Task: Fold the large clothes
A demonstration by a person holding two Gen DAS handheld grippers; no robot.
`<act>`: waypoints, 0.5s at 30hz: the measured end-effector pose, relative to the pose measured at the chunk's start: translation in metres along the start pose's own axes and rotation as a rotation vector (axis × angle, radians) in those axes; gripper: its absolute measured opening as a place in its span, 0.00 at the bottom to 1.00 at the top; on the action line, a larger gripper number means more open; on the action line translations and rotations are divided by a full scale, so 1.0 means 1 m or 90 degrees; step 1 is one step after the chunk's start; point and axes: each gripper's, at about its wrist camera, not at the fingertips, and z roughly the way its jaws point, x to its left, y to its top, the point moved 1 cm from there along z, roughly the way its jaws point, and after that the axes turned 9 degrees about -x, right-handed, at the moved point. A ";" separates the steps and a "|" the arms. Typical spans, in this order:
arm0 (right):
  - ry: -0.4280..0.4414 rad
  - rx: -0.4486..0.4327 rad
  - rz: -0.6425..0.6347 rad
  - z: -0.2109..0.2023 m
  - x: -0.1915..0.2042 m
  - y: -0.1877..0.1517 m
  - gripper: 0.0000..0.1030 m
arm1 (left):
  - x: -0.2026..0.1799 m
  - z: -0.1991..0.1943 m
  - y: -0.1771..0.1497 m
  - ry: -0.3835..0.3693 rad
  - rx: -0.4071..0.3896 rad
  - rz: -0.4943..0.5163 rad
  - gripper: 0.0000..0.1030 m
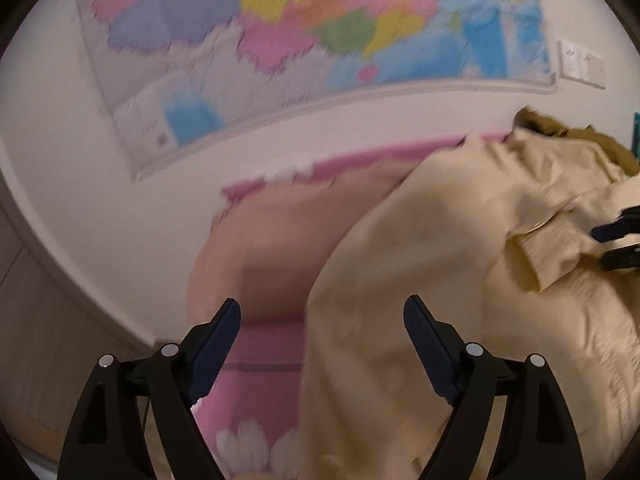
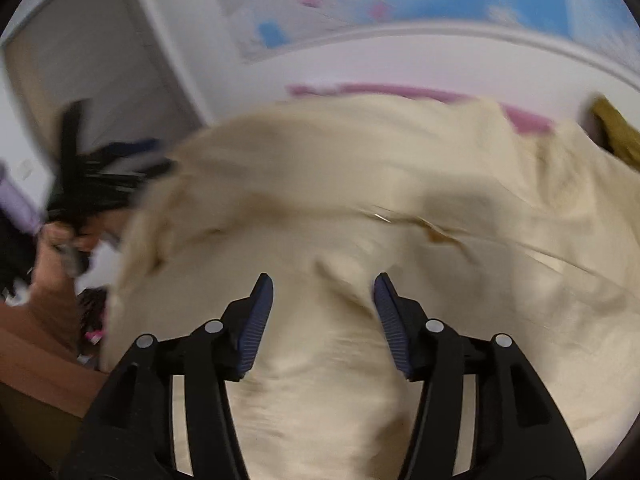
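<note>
- Two hand-held grippers hang over a large cream garment (image 2: 360, 208) that lies heaped and rumpled on a pink-covered bed (image 1: 264, 344) against a white wall.
- Left hand-held gripper (image 1: 322, 312): jaws wide apart, nothing between them, hovering at the garment's left border where the cream cloth meets the pink cover.
- Right hand-held gripper (image 2: 324, 288): jaws apart, with a small raised fold of cream cloth standing between them; the pads do not appear to press on it, so nothing is held.
- Progress, as a judgement: the fold looks early or mid-way. The cloth shows a ribbed cuff (image 1: 548, 252) and a lapped-over panel, yet no tidy rectangle; smoothing and further folds seem left to do.
- Edges: the garment's left border runs down the middle of the left wrist view, with bare pink cover beside it; its far edge sits near the wall.
- Room: an olive-brown garment (image 1: 560, 124) crowds the far right corner, touching the cream one; a coloured wall map (image 1: 304, 28) hangs above. Open bed lies to the left, the likeliest space for spreading the cloth.
- Both views are blurred, so fine seams cannot be made out.
</note>
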 end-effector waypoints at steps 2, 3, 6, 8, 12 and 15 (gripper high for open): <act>0.083 0.006 -0.008 0.010 0.026 0.001 0.51 | -0.002 0.001 -0.009 -0.020 0.009 0.010 0.75; 0.111 0.012 -0.013 0.015 0.038 0.001 0.51 | -0.005 0.000 -0.011 -0.028 0.009 0.013 0.71; 0.198 0.037 -0.031 0.034 0.082 -0.004 0.55 | -0.002 0.003 -0.017 -0.063 0.024 -0.006 0.34; 0.254 0.058 -0.052 0.048 0.114 -0.009 0.58 | 0.001 0.005 -0.019 -0.066 0.034 -0.019 0.10; 0.311 0.091 -0.046 0.081 0.159 -0.020 0.63 | 0.006 0.000 -0.016 -0.093 0.035 -0.043 0.07; 0.319 0.117 -0.030 0.109 0.176 -0.022 0.67 | 0.005 -0.006 -0.013 -0.096 0.025 -0.037 0.07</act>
